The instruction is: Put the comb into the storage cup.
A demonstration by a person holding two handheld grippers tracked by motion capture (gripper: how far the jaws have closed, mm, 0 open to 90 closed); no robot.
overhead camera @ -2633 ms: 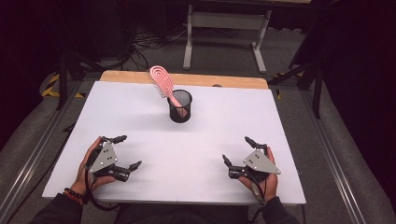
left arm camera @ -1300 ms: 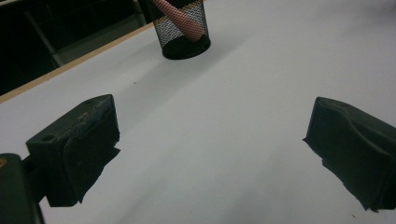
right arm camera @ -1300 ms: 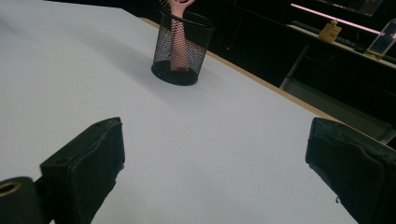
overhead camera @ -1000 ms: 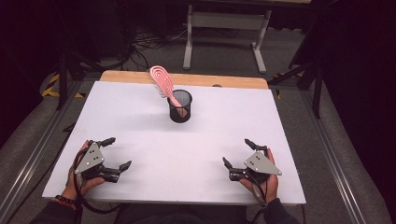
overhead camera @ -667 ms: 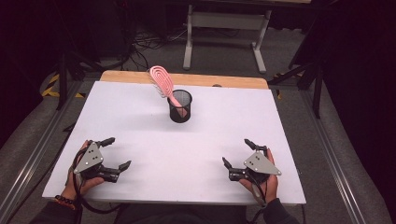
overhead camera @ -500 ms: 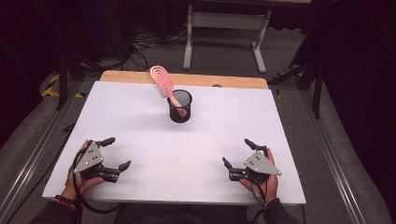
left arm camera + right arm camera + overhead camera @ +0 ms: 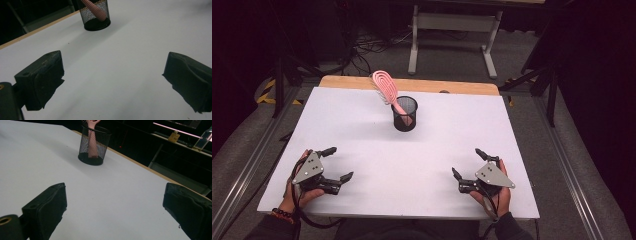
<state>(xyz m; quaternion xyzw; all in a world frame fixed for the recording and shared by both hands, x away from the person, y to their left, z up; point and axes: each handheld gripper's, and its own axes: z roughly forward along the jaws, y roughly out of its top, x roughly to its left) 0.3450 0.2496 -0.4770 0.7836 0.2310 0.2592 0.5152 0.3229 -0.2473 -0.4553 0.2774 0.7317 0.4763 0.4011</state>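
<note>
Two grippers rest low over the near edge of the white table, one at each corner, and neither holds anything. The left gripper sits at the near left, gripped by a hand with a beaded band at the wrist; its jaws are spread wide, with bare tabletop between them in the left gripper view. The right gripper sits at the near right, its jaws just as wide apart, and the right gripper view shows plain white surface in the gap.

Well apart from both, toward the far middle of the table, stands a black mesh cup, upright. A pink brush stands in it handle down, its looped head leaning out over the rim toward the far left. Through the mesh the pink handle can be seen reaching the bottom of the cup in both gripper views. Each pair of jaws points roughly toward the cup. A strip of wooden edge runs along the table's far side.
</note>
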